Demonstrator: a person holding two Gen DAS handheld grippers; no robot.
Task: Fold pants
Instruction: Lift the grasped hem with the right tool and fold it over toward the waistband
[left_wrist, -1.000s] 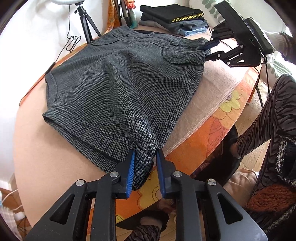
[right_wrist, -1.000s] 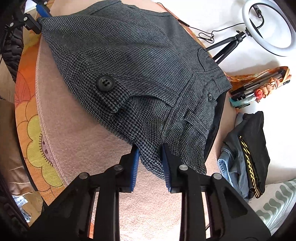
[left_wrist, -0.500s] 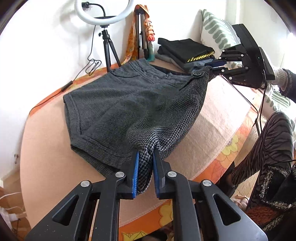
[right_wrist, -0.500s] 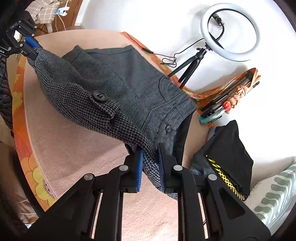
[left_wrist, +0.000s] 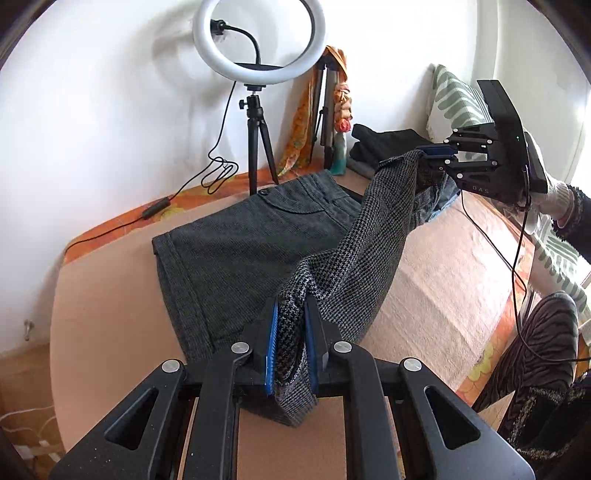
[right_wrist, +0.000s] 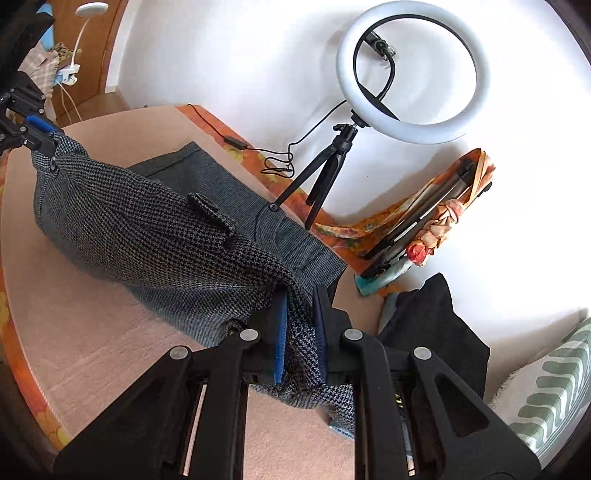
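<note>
Grey houndstooth shorts (left_wrist: 240, 251) lie on a pink-covered table (left_wrist: 443, 277). Their near side is lifted off the cloth and hangs stretched between the two grippers. My left gripper (left_wrist: 291, 325) is shut on the hem corner, with fabric bunched between its blue pads. In the same view my right gripper (left_wrist: 424, 153) pinches the waistband corner at the upper right. Seen from the right wrist, my right gripper (right_wrist: 301, 325) is shut on the shorts (right_wrist: 147, 236), and the left gripper (right_wrist: 44, 142) holds the far end at the upper left.
A ring light on a tripod (left_wrist: 258, 51) stands at the table's far edge, its cable (left_wrist: 218, 173) trailing over it. A stack of folded dark clothes (right_wrist: 432, 321) lies beside the waistband. A green-patterned pillow (right_wrist: 550, 391) and a person's striped leg (left_wrist: 543, 350) are at the right.
Both grippers closed on the near edge of the shorts and rose, lifting that side off the table and carrying it toward the wall side.
</note>
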